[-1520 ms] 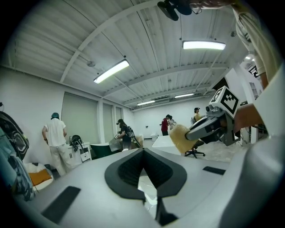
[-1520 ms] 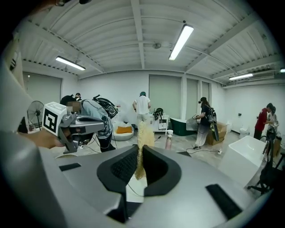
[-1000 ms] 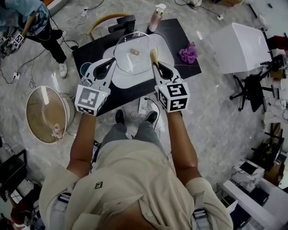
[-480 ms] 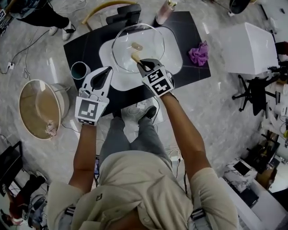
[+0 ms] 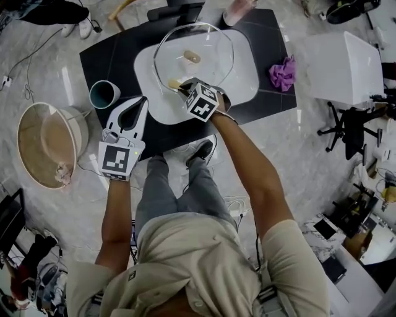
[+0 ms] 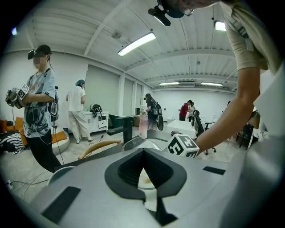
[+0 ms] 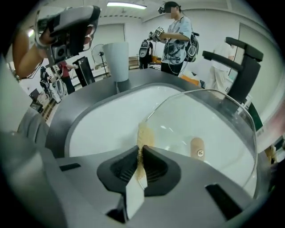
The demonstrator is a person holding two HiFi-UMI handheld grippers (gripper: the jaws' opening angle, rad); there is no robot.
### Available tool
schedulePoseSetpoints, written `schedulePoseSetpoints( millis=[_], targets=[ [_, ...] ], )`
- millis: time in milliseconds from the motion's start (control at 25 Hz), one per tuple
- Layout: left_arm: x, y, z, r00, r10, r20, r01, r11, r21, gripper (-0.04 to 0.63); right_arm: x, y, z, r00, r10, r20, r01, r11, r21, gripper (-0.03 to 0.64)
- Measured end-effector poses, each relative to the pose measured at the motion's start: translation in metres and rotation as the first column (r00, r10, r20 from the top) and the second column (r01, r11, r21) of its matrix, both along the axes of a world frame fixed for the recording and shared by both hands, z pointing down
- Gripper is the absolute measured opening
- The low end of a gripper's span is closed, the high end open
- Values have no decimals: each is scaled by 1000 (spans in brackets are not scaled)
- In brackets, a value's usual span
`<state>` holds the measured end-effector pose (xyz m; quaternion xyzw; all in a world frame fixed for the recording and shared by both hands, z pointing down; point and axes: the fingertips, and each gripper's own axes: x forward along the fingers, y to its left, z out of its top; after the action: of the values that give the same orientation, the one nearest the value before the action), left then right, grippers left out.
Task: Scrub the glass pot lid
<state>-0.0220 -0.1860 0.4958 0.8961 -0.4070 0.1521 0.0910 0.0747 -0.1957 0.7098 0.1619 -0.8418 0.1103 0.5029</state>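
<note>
The glass pot lid [image 5: 204, 43] lies in the white sink [image 5: 247, 80], its wooden knob [image 5: 192, 57] up. My right gripper [image 5: 180, 86] is shut on a thin tan sponge [image 5: 174, 83] at the lid's near left rim. In the right gripper view the sponge [image 7: 143, 136] sticks out of the right gripper [image 7: 140, 150] and meets the lid [image 7: 213, 120] at its edge, beside the knob [image 7: 196, 146]. My left gripper [image 5: 140, 103] hovers over the black counter's front left, shut and holding nothing. The left gripper [image 6: 143, 152] looks toward the right gripper's marker cube [image 6: 183, 145].
A teal cup [image 5: 104, 94] stands on the counter [image 5: 111, 56] left of the sink. A purple cloth [image 5: 283, 73] lies at the right, a bottle [image 5: 238, 9] and black faucet [image 5: 179, 11] at the back. A round basket [image 5: 46, 145] sits on the floor. People stand behind.
My right gripper carried the sponge from the lid's right side across to its near left rim. The left gripper drew back from the lid toward the counter's front edge.
</note>
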Motion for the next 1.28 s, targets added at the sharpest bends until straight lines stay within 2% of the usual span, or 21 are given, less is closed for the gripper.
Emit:
schedulePoseSetpoints(
  millis=[240,400,520,640,720,1000,1200,1280],
  targets=[
    [-5,-2,8,1000,-13,-3,13,999,-39,6,4,1,22,998,-50,-49,49,999,-22,35],
    [-1,-2,9,1000,-11,-2,11,997,-73,6,38,-2,32,995,-21,-102,17,999,-43,35],
    [1,-4,8,1000,-12,-2,11,995,-95,6,94,-20,29,982,88,-166,-93,995,-21,35],
    [3,-9,7,1000,-4,-3,4,997,-83,6,148,-43,18,950,234,-206,-232,972,33,35],
    [6,-12,5,1000,2,-10,-3,998,-66,6,168,-53,8,933,294,-210,-288,956,60,35],
    [9,-9,6,1000,5,-2,-5,996,-92,6,177,-60,-2,929,298,-219,-287,954,84,35],
    [5,-15,5,1000,3,-10,-3,999,-33,6,177,-60,-1,929,294,-223,-282,956,84,35],
    [4,-14,7,1000,-1,-9,1,999,-54,6,172,-58,2,929,289,-230,-278,957,79,35]
  ],
)
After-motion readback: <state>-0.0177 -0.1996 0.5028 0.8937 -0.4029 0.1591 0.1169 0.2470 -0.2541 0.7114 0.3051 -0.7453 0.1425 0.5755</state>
